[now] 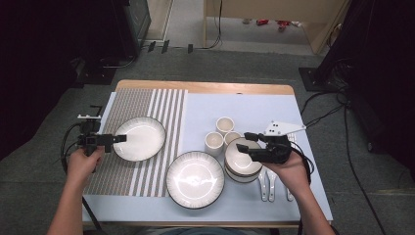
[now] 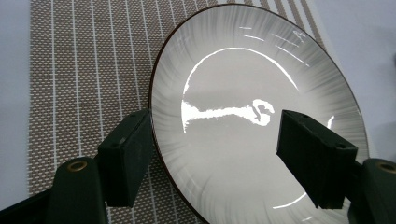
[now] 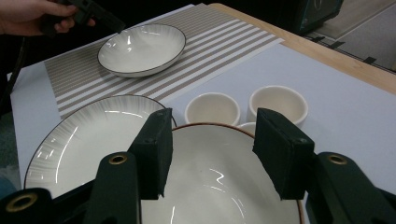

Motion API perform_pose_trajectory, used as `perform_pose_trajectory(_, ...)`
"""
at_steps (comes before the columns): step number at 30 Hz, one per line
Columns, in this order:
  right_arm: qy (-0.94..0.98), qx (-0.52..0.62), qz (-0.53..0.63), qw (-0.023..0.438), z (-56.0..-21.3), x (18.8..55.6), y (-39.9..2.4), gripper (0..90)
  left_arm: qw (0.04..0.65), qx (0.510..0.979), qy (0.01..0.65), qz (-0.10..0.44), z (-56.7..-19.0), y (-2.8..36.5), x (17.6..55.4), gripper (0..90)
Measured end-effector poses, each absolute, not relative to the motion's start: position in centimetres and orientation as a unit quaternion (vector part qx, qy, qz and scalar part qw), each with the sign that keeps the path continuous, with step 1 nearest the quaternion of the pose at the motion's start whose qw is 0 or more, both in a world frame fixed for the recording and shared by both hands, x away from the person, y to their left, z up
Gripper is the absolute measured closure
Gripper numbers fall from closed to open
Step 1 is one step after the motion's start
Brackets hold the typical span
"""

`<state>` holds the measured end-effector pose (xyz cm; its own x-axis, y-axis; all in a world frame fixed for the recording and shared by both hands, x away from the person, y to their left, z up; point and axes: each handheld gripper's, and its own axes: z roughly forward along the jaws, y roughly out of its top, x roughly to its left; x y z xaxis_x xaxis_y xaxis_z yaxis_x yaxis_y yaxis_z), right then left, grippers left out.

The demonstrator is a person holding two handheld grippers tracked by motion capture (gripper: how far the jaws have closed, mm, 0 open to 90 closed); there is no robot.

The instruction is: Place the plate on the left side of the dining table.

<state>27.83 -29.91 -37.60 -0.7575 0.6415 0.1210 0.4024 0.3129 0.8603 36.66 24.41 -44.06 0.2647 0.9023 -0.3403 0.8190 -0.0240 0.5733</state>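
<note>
A white deep plate (image 1: 142,138) (image 2: 243,60) (image 3: 142,49) with a dark rim rests on the striped placemat (image 1: 147,103) (image 2: 84,70). My left gripper (image 1: 120,139) (image 2: 217,140) is open at the plate's left edge, one jaw outside the rim over the placemat and the other over the plate's inside. A stack of white bowls (image 1: 242,161) (image 3: 219,182) stands right of centre. My right gripper (image 1: 243,141) (image 3: 215,130) hovers open over the top bowl, with nothing pressed between its pads.
A second flat plate (image 1: 195,179) (image 3: 88,135) lies near the front edge beside the bowls. Three small cups (image 1: 225,125) (image 3: 212,107) stand just behind the bowls. White spoons (image 1: 268,183) lie to the bowls' right. The pale mat (image 1: 254,105) extends behind the cups.
</note>
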Motion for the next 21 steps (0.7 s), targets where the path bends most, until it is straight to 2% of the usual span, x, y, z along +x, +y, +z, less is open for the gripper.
perform_pose_trajectory(21,0.796,0.340,0.484,0.126,-37.7,28.9,-31.3,47.2,0.341,0.723,0.596,0.077,-44.2,24.1,34.4,24.8)
